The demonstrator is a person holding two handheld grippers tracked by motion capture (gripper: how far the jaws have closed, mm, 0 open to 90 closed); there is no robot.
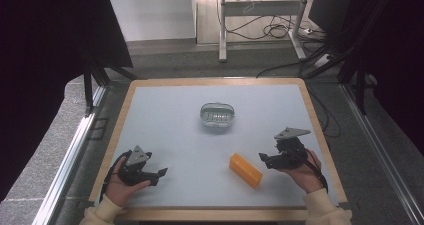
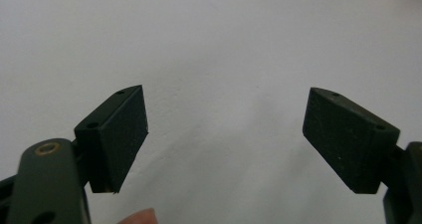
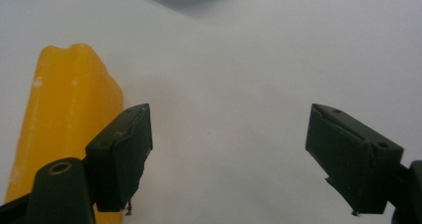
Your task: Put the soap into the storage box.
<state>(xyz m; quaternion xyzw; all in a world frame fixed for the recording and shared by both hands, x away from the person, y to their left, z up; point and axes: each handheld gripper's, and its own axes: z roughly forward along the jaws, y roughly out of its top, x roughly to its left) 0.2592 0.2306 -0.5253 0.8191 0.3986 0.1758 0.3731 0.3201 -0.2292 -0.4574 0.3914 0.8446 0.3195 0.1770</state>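
High view: left gripper [image 1: 161, 174] held near-left on table [image 1: 165, 110], jaws apart. Right gripper [image 1: 264, 158] near-right, jaws apart, just right of orange block [image 1: 245, 170]. Metal oval container [image 1: 217, 115] at table centre, farther off.

Left gripper view: jaws wide apart over bare white surface [image 2: 219, 50].

Right gripper view: jaws wide apart, nothing between; orange block [image 3: 59, 104] beyond left jaw.

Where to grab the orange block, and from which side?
Grip the orange block mid-length across its narrow width, coming from above. It lies flat and diagonal on the table, so its long sides are free. The right gripper is nearest, jaws open; it would probably need turning to straddle those sides.
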